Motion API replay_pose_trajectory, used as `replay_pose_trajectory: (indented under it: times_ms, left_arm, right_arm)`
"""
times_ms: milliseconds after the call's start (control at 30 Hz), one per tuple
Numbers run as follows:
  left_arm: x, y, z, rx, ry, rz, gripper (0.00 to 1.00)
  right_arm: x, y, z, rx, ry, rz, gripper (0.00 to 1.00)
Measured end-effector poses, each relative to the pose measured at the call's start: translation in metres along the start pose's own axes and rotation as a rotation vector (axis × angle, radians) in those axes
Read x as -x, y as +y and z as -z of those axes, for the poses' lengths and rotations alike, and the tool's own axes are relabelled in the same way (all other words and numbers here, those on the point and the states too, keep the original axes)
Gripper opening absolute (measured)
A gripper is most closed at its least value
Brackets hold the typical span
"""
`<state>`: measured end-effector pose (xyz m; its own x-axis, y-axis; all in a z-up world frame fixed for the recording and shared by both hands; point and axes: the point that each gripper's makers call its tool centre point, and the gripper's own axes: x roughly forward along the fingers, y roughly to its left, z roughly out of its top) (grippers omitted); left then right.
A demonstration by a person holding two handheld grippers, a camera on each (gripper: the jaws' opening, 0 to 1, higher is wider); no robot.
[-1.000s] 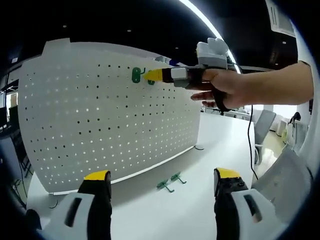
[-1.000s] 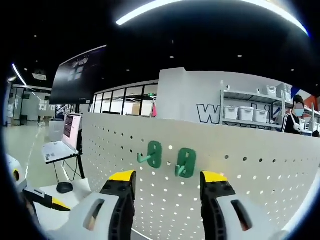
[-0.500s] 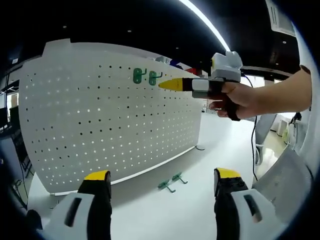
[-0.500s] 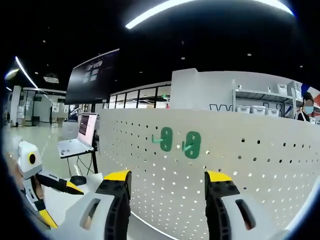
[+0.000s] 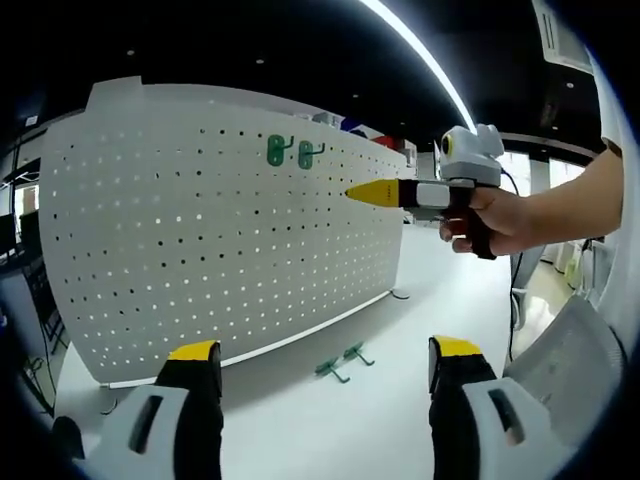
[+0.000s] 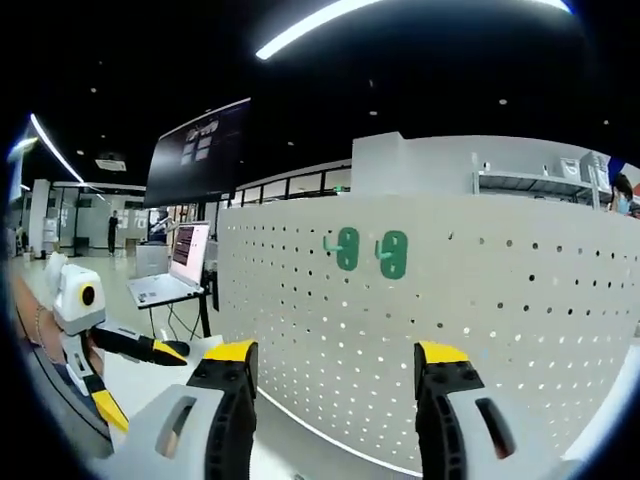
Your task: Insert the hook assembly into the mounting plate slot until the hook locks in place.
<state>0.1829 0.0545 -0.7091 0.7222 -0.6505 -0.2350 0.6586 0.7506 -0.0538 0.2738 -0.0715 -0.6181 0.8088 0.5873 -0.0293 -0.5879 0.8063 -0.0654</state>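
Two green hooks hang side by side high on the white pegboard, flat plates upright, prongs jutting out from its face. Two more green hooks lie on the table near the pegboard's foot. The right gripper, clear of the pegboard, has empty, spread jaws. The left gripper is likewise spread, empty.

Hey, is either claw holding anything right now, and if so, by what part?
Nothing is held. The left claw and right claw are both open and empty; two green hooks hang on the pegboard.
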Motion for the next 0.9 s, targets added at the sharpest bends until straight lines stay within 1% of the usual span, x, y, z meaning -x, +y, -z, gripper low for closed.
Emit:
replay_pose_trajectory:
  times_ms: [167, 233, 433, 567, 700, 900]
  left_arm:
    - [0.001, -0.002, 0.001, 0.0, 0.001, 0.005, 0.88]
    - [0.0, -0.001, 0.0, 0.003, -0.004, 0.002, 0.88]
    - [0.001, -0.003, 0.002, -0.007, 0.003, 0.007, 0.89]
    - [0.003, -0.003, 0.002, 0.0, 0.0, 0.006, 0.89]
    - [0.005, -0.004, 0.002, 0.0, -0.002, 0.008, 0.9]
    - [0.008, -0.004, 0.007, 0.004, 0.007, 0.008, 0.91]
  right_arm:
    - [0.012, -0.001, 0.006, -0.007, 0.005, -0.006, 0.62]
    - [0.016, -0.005, 0.008, -0.026, 0.013, 0.004, 0.62]
    - [0.028, -0.008, 0.011, -0.031, 0.01, 0.016, 0.61]
    - [0.037, -0.008, 0.021, -0.023, 0.027, 0.018, 0.62]
    - [0.047, -0.012, 0.028, -0.051, 0.034, 0.039, 0.63]
    - [0.058, -0.013, 0.035, -0.064, 0.041, 0.042, 0.64]
